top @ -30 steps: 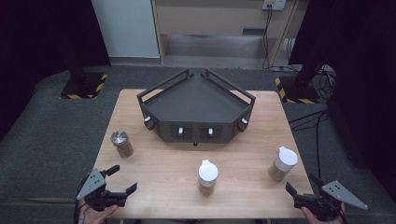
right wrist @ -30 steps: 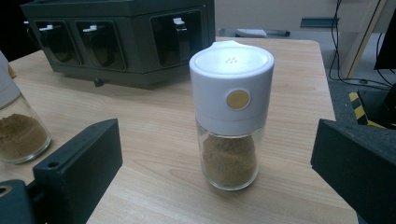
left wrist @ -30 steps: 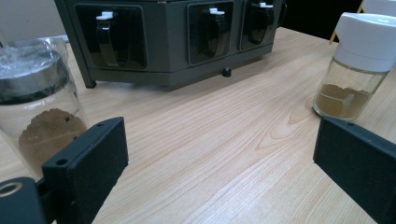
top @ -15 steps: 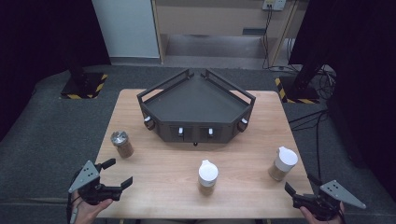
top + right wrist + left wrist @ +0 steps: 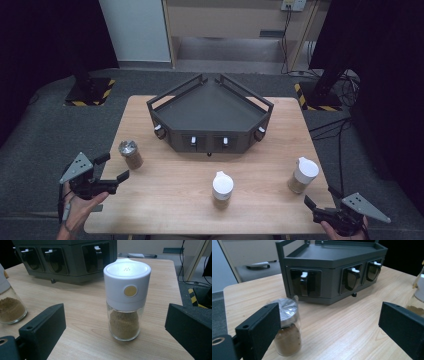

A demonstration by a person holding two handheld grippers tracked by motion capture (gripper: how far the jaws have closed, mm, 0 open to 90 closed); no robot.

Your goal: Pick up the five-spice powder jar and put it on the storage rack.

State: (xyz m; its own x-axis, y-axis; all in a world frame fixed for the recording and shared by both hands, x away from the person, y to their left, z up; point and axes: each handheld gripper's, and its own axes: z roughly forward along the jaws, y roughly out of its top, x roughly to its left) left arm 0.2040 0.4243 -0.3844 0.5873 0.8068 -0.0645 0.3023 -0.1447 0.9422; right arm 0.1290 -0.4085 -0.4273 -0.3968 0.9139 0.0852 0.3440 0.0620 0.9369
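Three glass spice jars of brown powder stand on the wooden table (image 5: 170,200). The silver-lidded jar (image 5: 130,153) is at the left, one white-capped jar (image 5: 222,186) in the front middle, another white-capped jar (image 5: 302,175) at the right. My left gripper (image 5: 112,167) hovers open off the table's left edge, short of the silver-lidded jar (image 5: 287,330), which stands just beyond its left finger (image 5: 259,327). My right gripper (image 5: 320,197) is open at the front right corner. The right white-capped jar (image 5: 126,300) stands upright beyond its fingers (image 5: 42,327), centred between them.
A dark angular rack (image 5: 210,115) with several dispenser slots along its front (image 5: 332,277) takes up the table's back middle. Grey carpet (image 5: 40,150) surrounds the table. Stand bases with yellow-black tape (image 5: 90,92) sit behind it on both sides.
My left gripper has drifted left off the table's edge and slightly forward, toward the silver-lidded jar. The right gripper has barely moved. The jars stand where they were.
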